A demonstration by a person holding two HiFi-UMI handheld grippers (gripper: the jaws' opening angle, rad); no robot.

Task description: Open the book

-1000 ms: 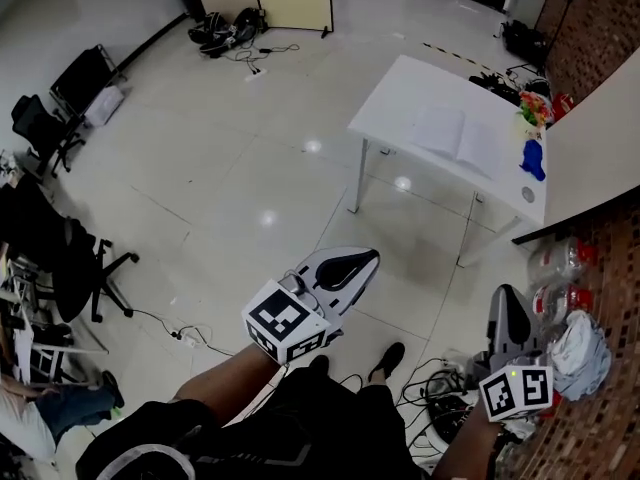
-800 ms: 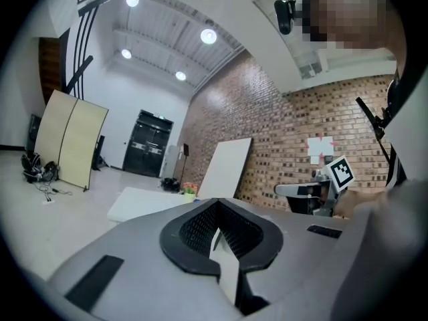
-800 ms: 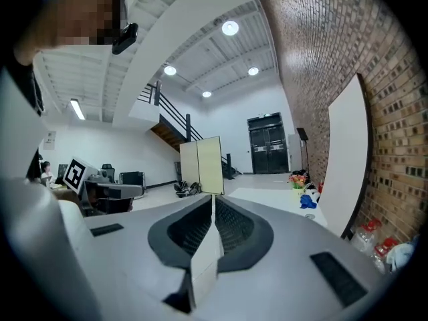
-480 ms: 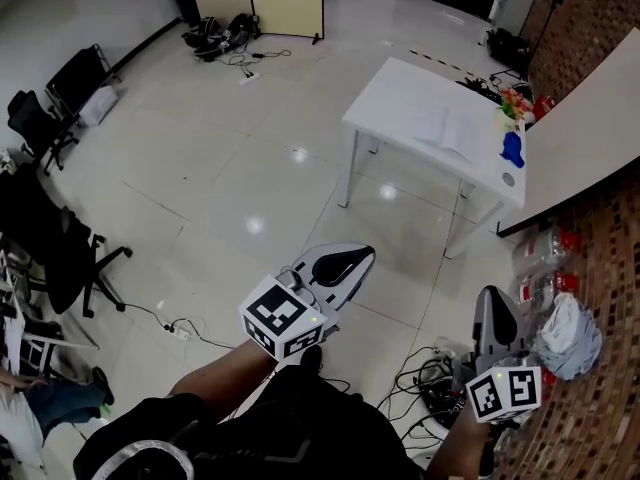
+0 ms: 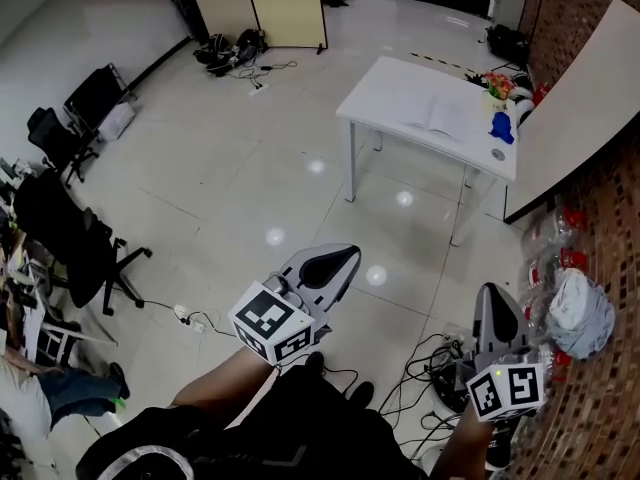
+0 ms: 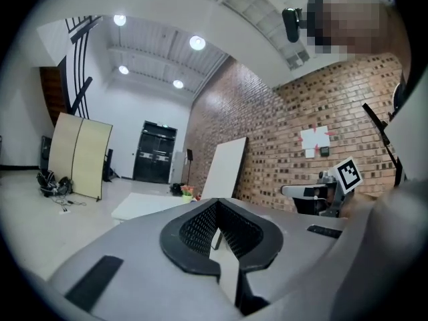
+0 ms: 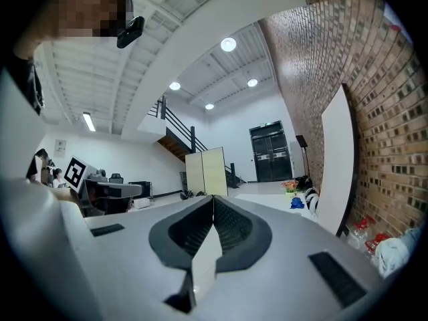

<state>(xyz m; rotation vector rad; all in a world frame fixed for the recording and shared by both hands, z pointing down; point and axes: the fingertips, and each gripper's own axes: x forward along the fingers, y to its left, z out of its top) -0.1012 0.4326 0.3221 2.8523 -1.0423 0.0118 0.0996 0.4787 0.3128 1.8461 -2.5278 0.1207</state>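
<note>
The tiled floor [image 5: 230, 168] fills most of the head view, and the white tabletop [image 5: 385, 93] stands far off to the right, beside a white board [image 5: 570, 98] that leans on the brick wall. The book [image 5: 440, 116] lies flat on the tabletop towards its right half, with a blue object [image 5: 500, 126] and some flowers [image 5: 497, 85] further right. At this range it may be a pale spread of pages, but I cannot tell whether it is open or closed.

The left claw [image 5: 340, 258] and the right claw [image 5: 497, 303] are both held low and near the person's body. Each is closed tip to tip with nothing between. The book is well apart from both, far ahead and a little right of the left claw.

The step in hand looks like the approach. To do it well, walk up square to the near edge of the tabletop. Bring both claws level over the book and part one claw before reaching for the cover's free edge
</note>
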